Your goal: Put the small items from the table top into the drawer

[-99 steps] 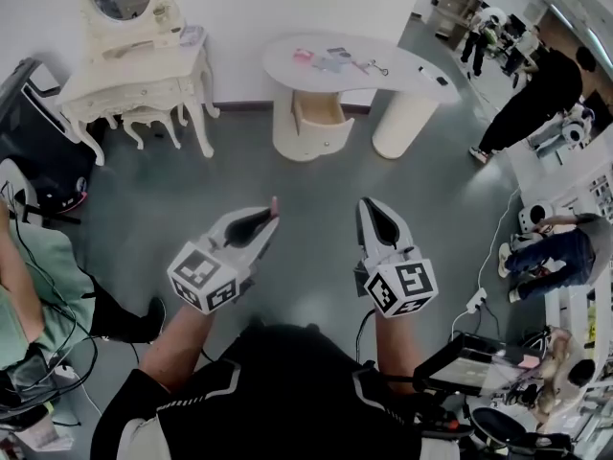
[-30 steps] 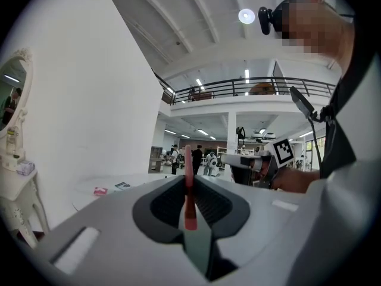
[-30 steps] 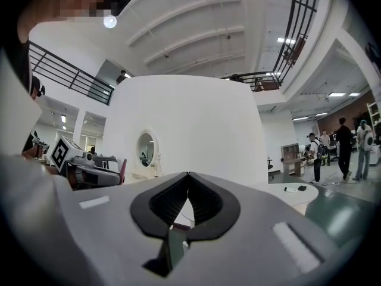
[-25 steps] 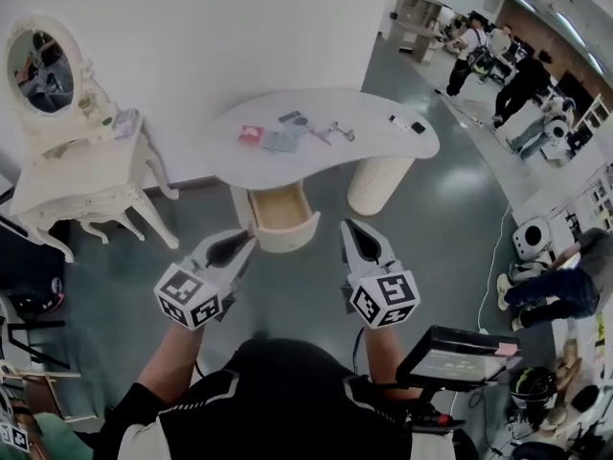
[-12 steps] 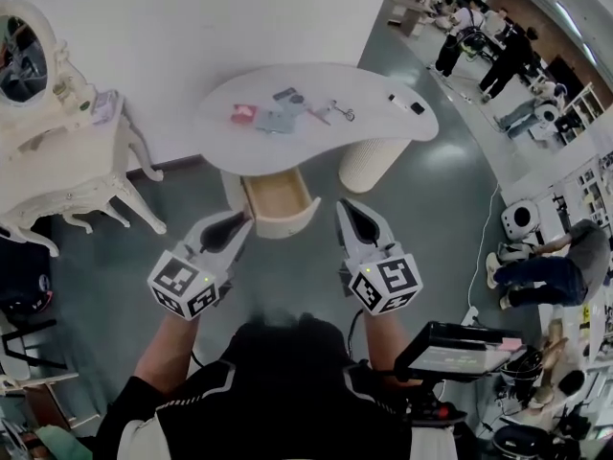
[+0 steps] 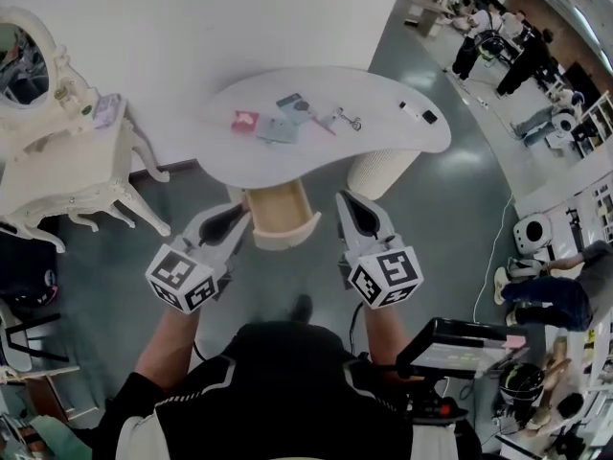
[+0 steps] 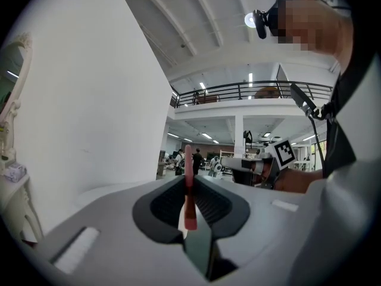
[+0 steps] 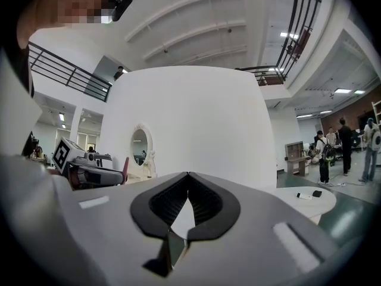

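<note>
A white curved table (image 6: 374, 151) stands ahead, against the wall. On its top lie a red item (image 6: 245, 120), grey-blue flat items (image 6: 282, 128), a bunch of keys (image 6: 348, 119) and two small dark and white pieces (image 6: 420, 114). Below the top a wooden drawer (image 6: 278, 209) stands pulled open. My left gripper (image 6: 238, 222) is held in the air short of the drawer, shut on a thin pink stick (image 7: 188, 186) that pokes out past its tips. My right gripper (image 6: 350, 204), beside it, is shut with nothing in it (image 8: 188, 177).
A cream dressing table with an oval mirror (image 6: 59, 161) stands at the left by the wall. The round white pedestal (image 6: 381, 172) carries the table's right end. People (image 6: 488, 46) stand far off at the upper right. A black device (image 6: 460, 348) sits by my right side.
The view has drawn nearer to the white table and its open drawer, which now sit larger and lower in the head view. Both grippers keep their pose and grip.
</note>
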